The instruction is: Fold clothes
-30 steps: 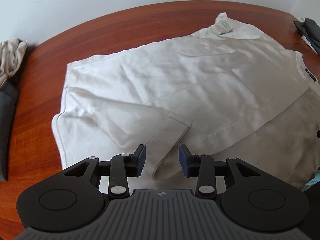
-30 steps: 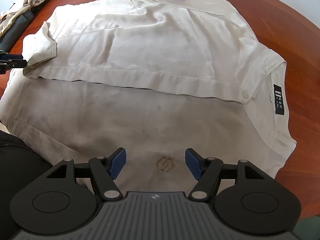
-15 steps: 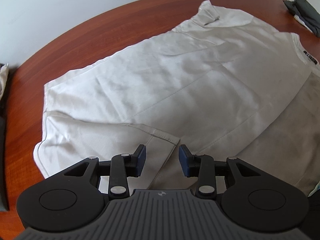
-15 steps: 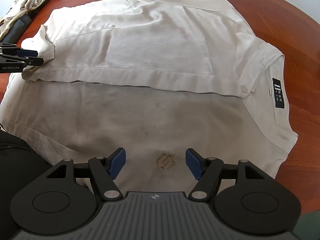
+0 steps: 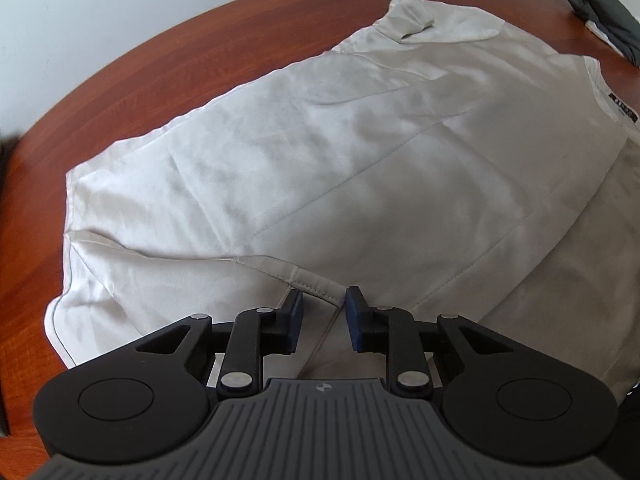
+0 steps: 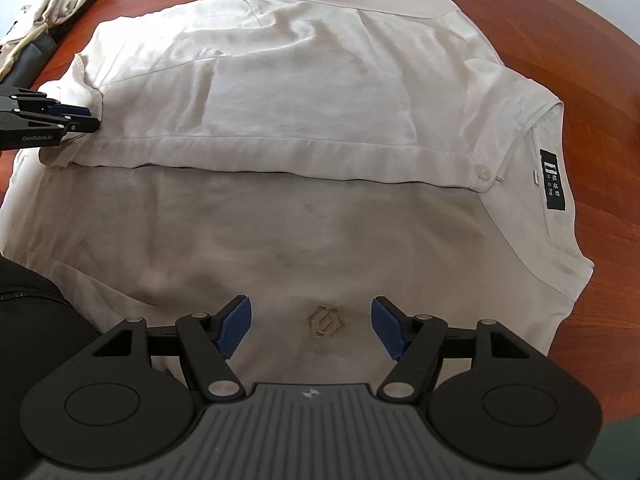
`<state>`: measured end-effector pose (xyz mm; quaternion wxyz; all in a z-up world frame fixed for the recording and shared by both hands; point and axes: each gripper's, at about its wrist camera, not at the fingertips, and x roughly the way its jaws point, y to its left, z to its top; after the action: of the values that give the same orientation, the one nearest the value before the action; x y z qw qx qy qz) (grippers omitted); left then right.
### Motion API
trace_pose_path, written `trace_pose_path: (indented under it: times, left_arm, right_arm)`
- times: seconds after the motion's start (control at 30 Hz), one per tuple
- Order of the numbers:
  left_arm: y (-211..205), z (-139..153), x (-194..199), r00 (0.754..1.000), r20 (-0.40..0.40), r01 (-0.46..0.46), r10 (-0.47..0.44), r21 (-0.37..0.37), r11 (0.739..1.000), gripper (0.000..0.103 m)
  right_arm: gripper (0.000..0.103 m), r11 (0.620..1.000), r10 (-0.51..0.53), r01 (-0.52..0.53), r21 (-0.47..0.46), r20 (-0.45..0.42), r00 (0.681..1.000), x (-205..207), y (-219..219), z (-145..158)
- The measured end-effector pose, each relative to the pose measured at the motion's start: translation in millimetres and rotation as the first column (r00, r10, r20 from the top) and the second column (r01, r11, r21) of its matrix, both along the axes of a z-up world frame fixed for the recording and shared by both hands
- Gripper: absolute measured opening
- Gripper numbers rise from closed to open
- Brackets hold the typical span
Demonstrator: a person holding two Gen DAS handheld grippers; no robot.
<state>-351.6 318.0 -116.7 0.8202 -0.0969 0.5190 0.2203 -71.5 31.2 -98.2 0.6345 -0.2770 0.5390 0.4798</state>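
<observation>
Left claw [image 5: 322, 316] low at shirt [image 5: 360, 168] hem corner, jaws apart, straddling folded placket. Right claw [image 6: 311, 326] hovering wide apart above embroidered logo [image 6: 326, 319], worktop [image 6: 600, 80] beneath.

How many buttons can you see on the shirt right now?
1: a button at the collar end of the shirt placket, beside the black label. Others may be hidden under the folded panel.

The shirt [image 6: 304, 128] covers most of the table [image 6: 600, 80], leaving bare wood only along its far and collar-side edges, with a crumpled cloth pile [image 6: 48, 28] off its hem corner and dark folded clothes [image 5: 608, 16] beyond its collar.
</observation>
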Motion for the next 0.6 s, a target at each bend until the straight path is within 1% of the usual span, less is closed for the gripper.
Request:
trace_pose_path:
  times: [0.03, 0.07, 0.1, 0.13, 0.2, 0.33, 0.4, 0.5, 0.6]
  left_arm:
    - [0, 0, 0, 1.000, 0.002, -0.008, 0.008, 0.004, 1.000, 0.005]
    - [0, 2, -3, 0.999, 0.016, -0.030, 0.030, 0.017, 0.999, 0.001]
    - [1, 5, -5, 0.998, 0.031, -0.054, 0.053, 0.031, 0.998, 0.001]
    - [1, 7, -6, 0.997, 0.045, -0.067, 0.066, 0.034, 0.997, 0.001]
    - [5, 18, -14, 0.988, 0.090, -0.129, 0.126, 0.032, 0.991, 0.001]
    - [8, 32, -31, 0.971, 0.124, -0.208, 0.204, 0.021, 0.978, 0.001]
    - [8, 37, -46, 0.957, 0.130, -0.266, 0.261, 0.028, 0.963, 0.001]
    - [6, 37, -66, 0.942, 0.120, -0.316, 0.312, 0.013, 0.949, 0.001]
    - [0, 32, -79, 0.941, 0.090, -0.327, 0.325, 0.010, 0.945, 0.001]
  right_arm:
    - [0.073, 1.000, 0.001, -0.001, -0.001, -0.001, 1.000, 0, 1, 0]
    - [0.073, 1.000, 0.003, -0.003, -0.001, -0.001, 1.000, 1, 1, -1]
    - [0.073, 1.000, 0.004, -0.004, 0.002, -0.006, 1.000, 1, 2, -1]
    - [0.073, 1.000, 0.003, -0.003, 0.004, -0.010, 1.000, 2, 2, -1]
    - [0.073, 1.000, 0.006, -0.006, 0.005, -0.011, 1.000, 4, 3, -1]
    - [0.073, 1.000, 0.021, -0.021, 0.002, -0.011, 1.000, 5, 5, -2]
    - [0.073, 1.000, 0.029, -0.029, 0.000, -0.011, 1.000, 6, 7, -2]
    - [0.073, 0.999, 0.043, -0.043, -0.001, -0.011, 0.999, 7, 9, -3]
    - [0.074, 0.998, 0.058, -0.058, -0.005, -0.011, 0.998, 6, 12, -4]
